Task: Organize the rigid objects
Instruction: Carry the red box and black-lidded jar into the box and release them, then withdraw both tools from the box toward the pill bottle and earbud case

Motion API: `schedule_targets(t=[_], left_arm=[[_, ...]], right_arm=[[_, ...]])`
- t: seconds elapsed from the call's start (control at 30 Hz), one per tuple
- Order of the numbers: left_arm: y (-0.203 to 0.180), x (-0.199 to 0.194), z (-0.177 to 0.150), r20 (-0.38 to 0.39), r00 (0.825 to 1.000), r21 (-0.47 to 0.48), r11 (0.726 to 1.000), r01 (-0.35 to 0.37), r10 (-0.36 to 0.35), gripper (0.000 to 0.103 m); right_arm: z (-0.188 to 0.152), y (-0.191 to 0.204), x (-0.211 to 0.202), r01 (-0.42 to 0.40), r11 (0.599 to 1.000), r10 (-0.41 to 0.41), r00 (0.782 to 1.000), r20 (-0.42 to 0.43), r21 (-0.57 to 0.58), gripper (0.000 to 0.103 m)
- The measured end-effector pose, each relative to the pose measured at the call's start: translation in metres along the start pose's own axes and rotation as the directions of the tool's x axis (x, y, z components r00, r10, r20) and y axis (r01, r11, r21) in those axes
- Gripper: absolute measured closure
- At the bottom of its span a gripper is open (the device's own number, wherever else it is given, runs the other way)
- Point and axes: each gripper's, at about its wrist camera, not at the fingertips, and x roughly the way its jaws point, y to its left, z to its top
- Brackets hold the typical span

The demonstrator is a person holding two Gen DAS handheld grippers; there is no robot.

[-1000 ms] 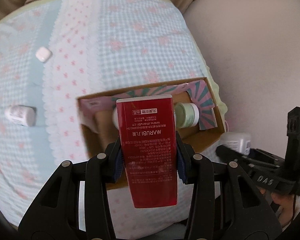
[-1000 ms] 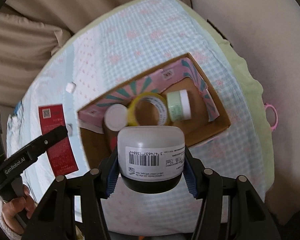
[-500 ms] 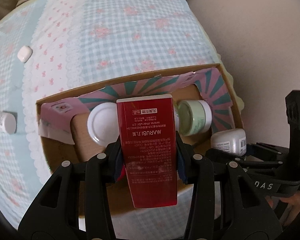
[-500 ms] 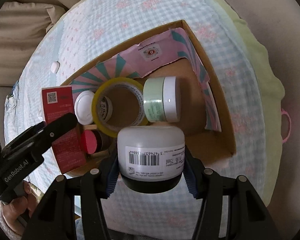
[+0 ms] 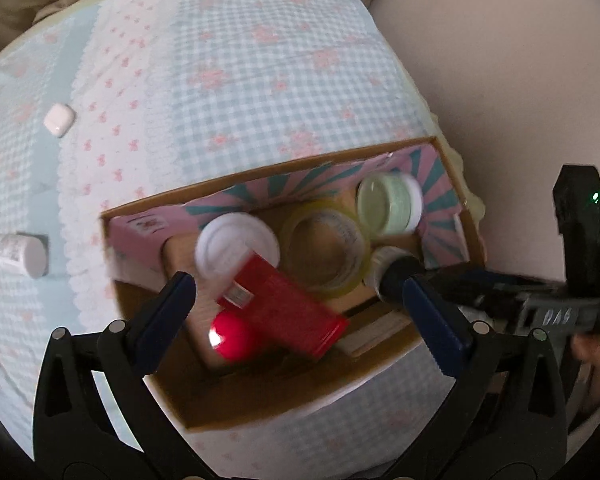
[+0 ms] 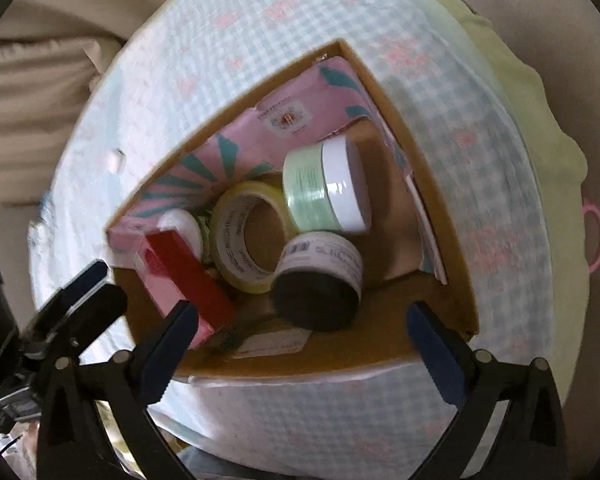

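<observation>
Left wrist view finds both tongs released, left tongs (image 5: pixel 300 296) spread over the red carton (image 5: pixel 288 308) lying tilted inside the cardboard box (image 5: pixel 260 412), right tongs (image 6: pixel 300 324) over the white jar (image 6: pixel 320 264) (likewise boxed); advise withdrawing straight upward, clear of the contents.

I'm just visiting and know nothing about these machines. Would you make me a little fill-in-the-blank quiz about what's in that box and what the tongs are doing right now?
1. Both the left tongs and the right tongs are ____, holding nothing.
2. The red carton lies inside the cardboard ____.
3. The roll of tape sits between the white lid and the ____ jar with a white lid.
4. A small white bottle lies on the checked cloth, ____ the box.

Missing words: open; box; green; outside
</observation>
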Motion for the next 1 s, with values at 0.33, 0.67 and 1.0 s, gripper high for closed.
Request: schedule_targets(t=[0.33,0.67,1.0], left_arm=[[0.023,-0.022,-0.014,0.001,1.000,-0.012,1.000,-0.023,0.023,0.000],[0.046,-0.084,-0.035,0.073,0.997,-0.060,0.998,-0.003,0.008,0.000],[0.136,-0.164,-0.069,0.123,0.989,-0.185,0.981,-0.057,0.081,0.000]], right_arm=[[-0.008,0.009,-0.014,0.018,1.000,-0.018,0.999,0.042,0.012,0.000],[-0.027,0.042,-0.036,0.074,0.997,-0.070,0.993,0.091,-0.037,0.000],[-0.053,0.135,-0.055,0.139,0.973,-0.114,0.984,0.137,-0.185,0.000]])
